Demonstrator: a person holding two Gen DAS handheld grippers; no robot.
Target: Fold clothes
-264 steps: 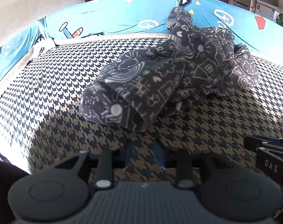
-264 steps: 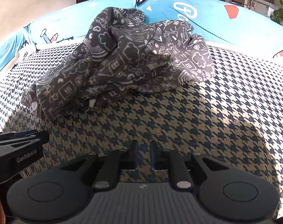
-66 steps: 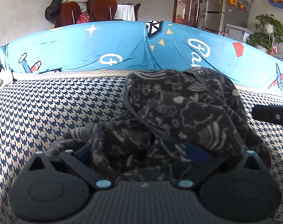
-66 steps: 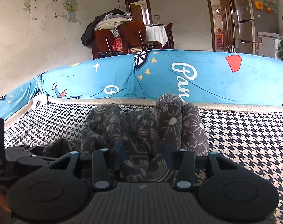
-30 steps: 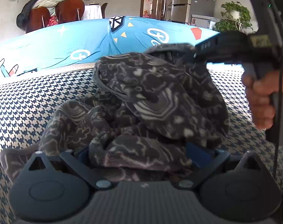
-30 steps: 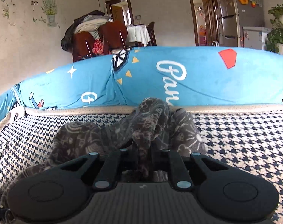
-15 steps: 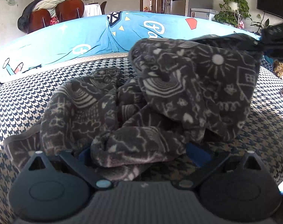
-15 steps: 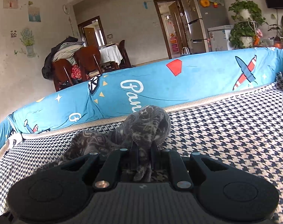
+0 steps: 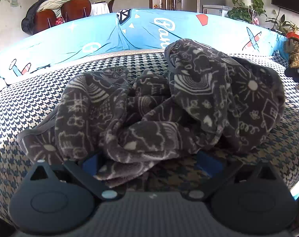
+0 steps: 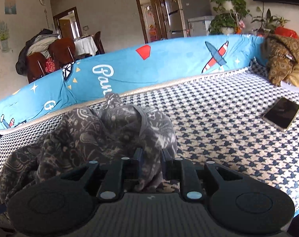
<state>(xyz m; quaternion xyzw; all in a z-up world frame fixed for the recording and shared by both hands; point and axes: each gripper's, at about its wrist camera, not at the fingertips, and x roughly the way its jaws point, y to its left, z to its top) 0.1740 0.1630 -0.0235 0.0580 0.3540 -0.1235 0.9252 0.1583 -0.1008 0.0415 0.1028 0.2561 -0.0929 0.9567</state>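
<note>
The dark grey patterned garment (image 9: 149, 106) lies bunched on the houndstooth-covered sofa seat (image 9: 21, 102), in front of the blue backrest cover (image 9: 102, 33). The right claw (image 10: 151, 156) is drawn narrow and pinches a fold of the cloth at the garment's right end; from there the rest trails off to its left. The left claw (image 9: 149, 163) stands wide, its blue pads either side of the near hem, which rests between them without being gripped. So the garment's long axis runs across the seat, left to right, with one claw at each end of the near edge. The coming move likely turns on this: the left claw needs only to close on the hem just ahead of it before both pull apart sideways to spread the cloth flat. A phone (image 10: 281, 116) lies well to the right, clear of the cloth.
</note>
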